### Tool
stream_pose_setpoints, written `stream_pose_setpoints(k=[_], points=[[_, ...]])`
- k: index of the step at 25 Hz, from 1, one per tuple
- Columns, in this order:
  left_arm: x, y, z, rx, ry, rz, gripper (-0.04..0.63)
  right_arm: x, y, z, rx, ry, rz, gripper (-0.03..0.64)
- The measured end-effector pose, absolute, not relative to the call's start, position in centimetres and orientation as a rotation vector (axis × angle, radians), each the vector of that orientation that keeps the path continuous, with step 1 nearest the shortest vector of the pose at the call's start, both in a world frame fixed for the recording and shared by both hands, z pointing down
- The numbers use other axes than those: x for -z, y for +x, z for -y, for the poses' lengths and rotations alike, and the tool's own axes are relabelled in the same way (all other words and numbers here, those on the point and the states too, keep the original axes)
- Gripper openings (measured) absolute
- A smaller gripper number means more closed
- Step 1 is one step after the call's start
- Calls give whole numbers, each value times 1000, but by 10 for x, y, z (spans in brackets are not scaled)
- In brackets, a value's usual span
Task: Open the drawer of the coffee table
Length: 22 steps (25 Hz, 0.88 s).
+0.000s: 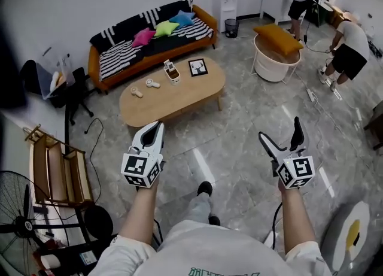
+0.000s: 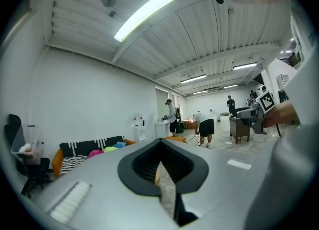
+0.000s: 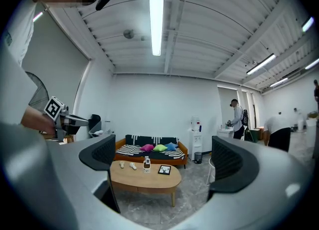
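Gaping right gripper [image 1: 279,129] facing coffee table [image 1: 179,106]

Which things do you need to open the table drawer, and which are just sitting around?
For the job:
- coffee table
- left gripper, shut
- right gripper, open

Just lying about:
- sofa
- cushions
- picture frame on the table
- bin
- fan
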State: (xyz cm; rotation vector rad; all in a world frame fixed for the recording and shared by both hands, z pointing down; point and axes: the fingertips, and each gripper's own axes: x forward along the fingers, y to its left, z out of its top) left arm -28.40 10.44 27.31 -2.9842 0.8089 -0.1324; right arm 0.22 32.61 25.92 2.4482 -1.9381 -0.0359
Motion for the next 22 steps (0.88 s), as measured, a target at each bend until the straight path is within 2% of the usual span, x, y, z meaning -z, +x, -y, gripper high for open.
stream_pose_setpoints(k=[13,22], points=[[-279,-188,38,114,-3017,-726,-2,-244,77,-193,36,2432,1876,589],[-278,-137,85,158,-3019,-734,-2,-244,118,-135,18,2383,1950,589]])
